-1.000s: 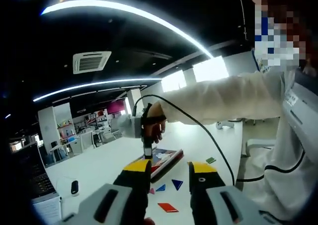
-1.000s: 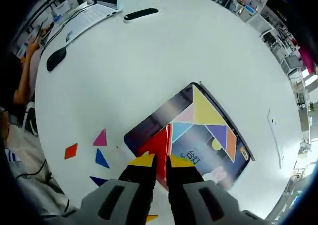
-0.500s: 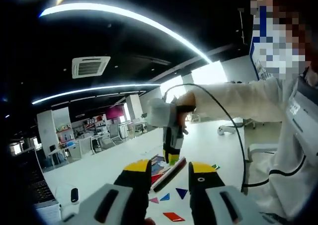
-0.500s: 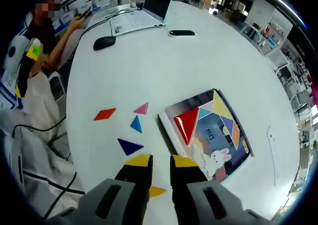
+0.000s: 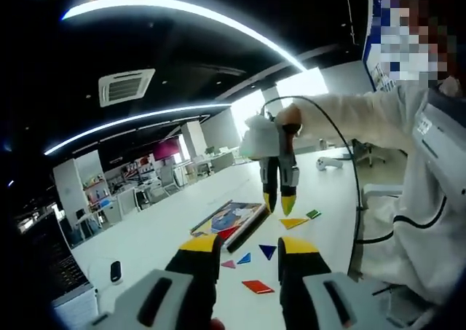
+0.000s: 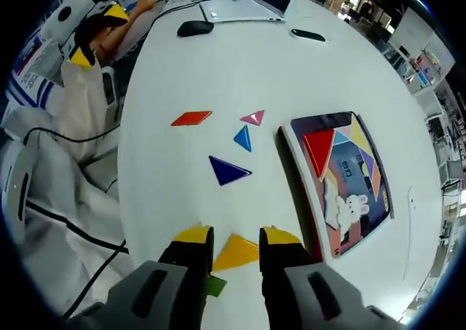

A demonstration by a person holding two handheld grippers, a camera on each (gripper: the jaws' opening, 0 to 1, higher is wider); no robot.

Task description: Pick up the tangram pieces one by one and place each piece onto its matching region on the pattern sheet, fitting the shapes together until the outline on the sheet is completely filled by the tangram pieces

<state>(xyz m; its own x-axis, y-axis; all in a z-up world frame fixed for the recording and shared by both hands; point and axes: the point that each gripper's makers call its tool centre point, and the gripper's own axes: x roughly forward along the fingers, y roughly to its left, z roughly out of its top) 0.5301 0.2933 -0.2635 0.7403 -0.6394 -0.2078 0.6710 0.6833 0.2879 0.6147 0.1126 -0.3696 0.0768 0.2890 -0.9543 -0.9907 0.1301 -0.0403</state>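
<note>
On the pattern sheet (image 6: 342,199) only the red triangle (image 6: 319,149) lies placed. Six pieces wait on the table (image 6: 182,75). Right gripper (image 6: 234,237), jaws apart, hovers over the yellow triangle (image 6: 234,253); left gripper (image 5: 247,246) hangs apart, empty.

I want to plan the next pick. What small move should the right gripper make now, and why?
Probably lower the right gripper straight down and close on the yellow triangle. Its jaws are open, the triangle lies between the tips on the white table, and it is not yet held. The red triangle already sits on the pattern sheet.
</note>
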